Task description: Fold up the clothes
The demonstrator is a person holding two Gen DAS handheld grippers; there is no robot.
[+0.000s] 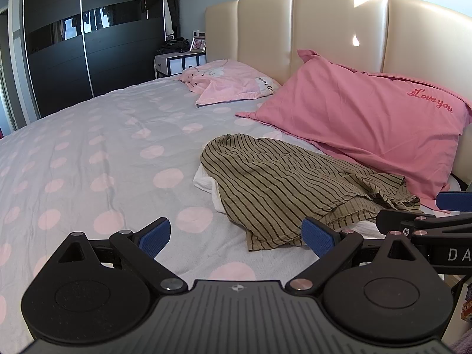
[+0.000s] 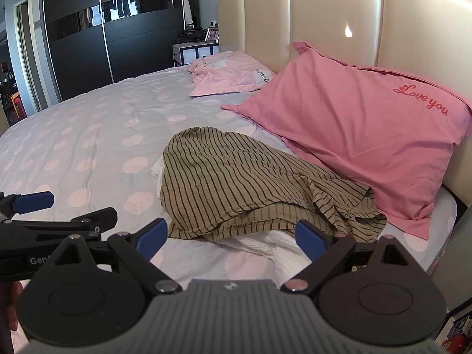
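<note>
From the left wrist view, the left gripper [image 1: 236, 236] hovers over a polka-dot bedspread [image 1: 88, 153], jaws spread wide and empty. A crumpled striped garment [image 1: 280, 183] lies on the bed atop white cloth [image 1: 206, 181], beside a pink pillow [image 1: 368, 124] embroidered "Love you". A paler pillow [image 1: 233, 81] behind shows partial lettering. At right, the other tool bears the letters "DA".

From the right wrist view, the right gripper [image 2: 233, 237] hangs just short of the striped garment [image 2: 236, 177], jaws spread, holding nothing. The neighbouring tool at left reads "Gen".
</note>
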